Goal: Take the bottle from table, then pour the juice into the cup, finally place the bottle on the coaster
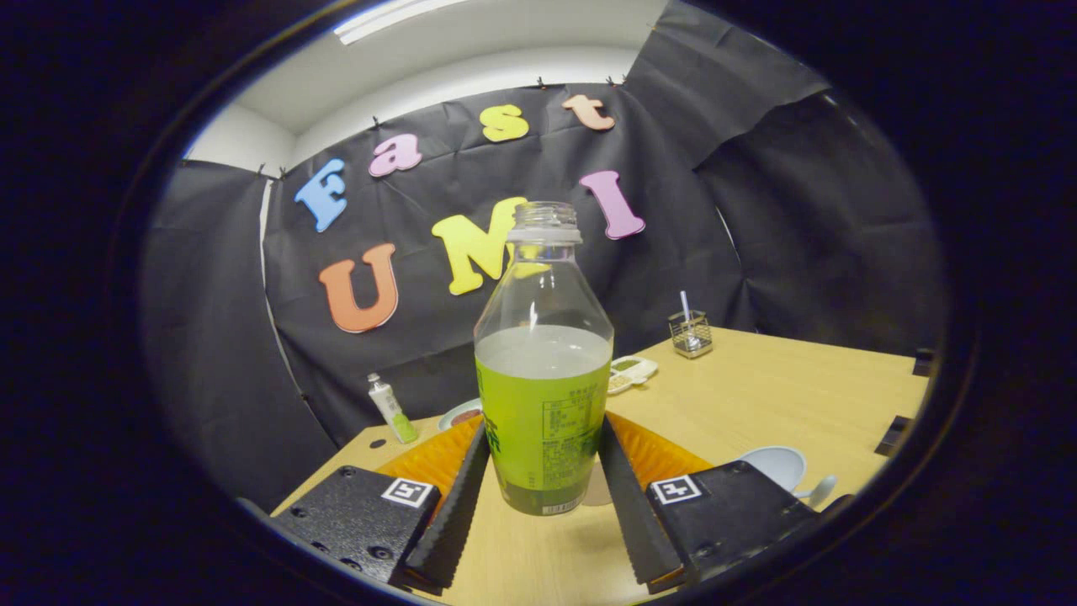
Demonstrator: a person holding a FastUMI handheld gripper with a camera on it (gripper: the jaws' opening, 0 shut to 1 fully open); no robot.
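Gripper view: your gripper [543, 497] is clamping uncapped bottle [543, 370] upright, lifted above table [757, 396] middle. Cup [776, 465] is sitting beyond right finger. Tilting early risks juice spilling.

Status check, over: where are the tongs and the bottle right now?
Tongs shut on uncapped clear plastic bottle with green label, upright. White cup beyond right finger, on wooden table. Nothing between them.
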